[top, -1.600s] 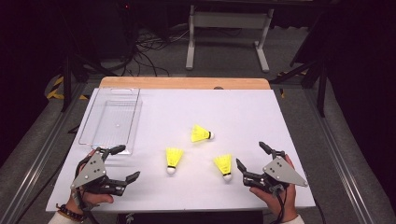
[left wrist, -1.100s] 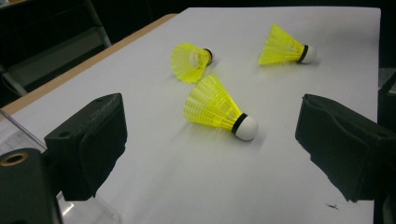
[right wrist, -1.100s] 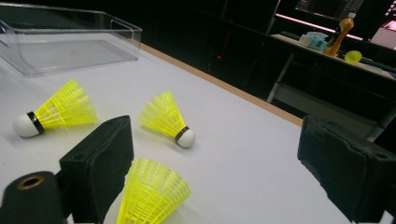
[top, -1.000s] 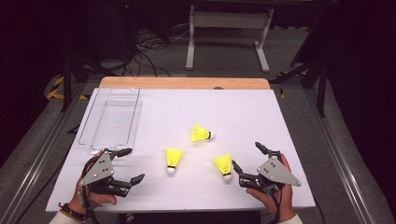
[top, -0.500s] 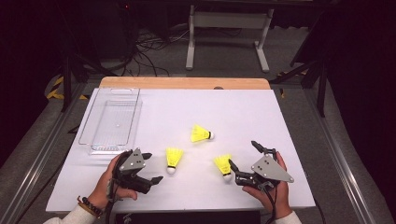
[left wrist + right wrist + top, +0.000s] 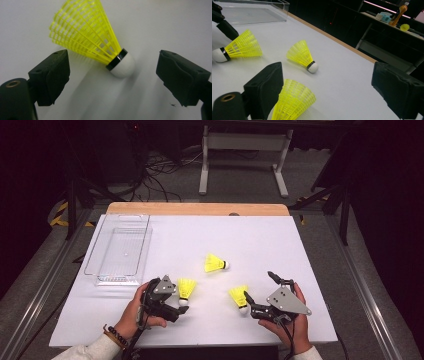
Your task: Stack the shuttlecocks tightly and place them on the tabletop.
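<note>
Near the worktop's front edge, a yellow shuttlecock [image 6: 100,42] is bracketed by the released left tongs [image 6: 177,302], untouched; its long axis is angled across the gap, cork toward one jaw. The right tongs [image 6: 260,292] are spread, empty.

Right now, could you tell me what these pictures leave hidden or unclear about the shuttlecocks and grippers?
- High view: left gripper covers part of the near-left shuttlecock; contact is unclear.
- Right gripper view: the nearest shuttlecock has its cork hidden behind a jaw and cut off by the bottom edge.
- Right gripper view: small items on the far shelf are unidentifiable.
</note>
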Demonstrator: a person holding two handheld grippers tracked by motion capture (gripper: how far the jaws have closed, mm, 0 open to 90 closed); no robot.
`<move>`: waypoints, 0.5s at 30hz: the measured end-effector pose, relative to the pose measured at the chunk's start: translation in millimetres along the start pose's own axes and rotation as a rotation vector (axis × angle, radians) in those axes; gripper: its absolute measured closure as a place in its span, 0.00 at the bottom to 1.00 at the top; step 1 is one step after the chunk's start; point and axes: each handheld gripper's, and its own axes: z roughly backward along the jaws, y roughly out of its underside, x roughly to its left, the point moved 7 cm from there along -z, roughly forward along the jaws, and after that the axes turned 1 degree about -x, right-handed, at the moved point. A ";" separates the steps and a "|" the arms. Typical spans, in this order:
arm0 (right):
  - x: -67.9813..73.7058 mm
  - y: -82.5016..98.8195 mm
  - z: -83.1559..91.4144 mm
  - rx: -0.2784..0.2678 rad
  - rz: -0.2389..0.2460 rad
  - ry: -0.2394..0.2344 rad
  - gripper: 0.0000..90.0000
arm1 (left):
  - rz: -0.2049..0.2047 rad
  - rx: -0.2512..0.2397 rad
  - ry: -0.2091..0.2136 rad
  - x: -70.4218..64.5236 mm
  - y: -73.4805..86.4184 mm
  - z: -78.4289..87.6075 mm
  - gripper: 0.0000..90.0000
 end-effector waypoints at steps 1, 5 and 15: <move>0.2 0.1 0.0 0.001 0.000 -0.001 0.13 | 0.013 0.010 -0.017 1.5 -1.3 -3.2 0.14; 0.7 1.3 -0.5 0.007 0.005 -0.003 0.13 | 0.027 0.033 -0.039 5.9 -4.4 -12.0 0.16; -0.1 4.3 -0.5 0.020 0.010 -0.012 0.14 | -0.032 0.076 0.024 8.5 -7.4 -18.3 0.35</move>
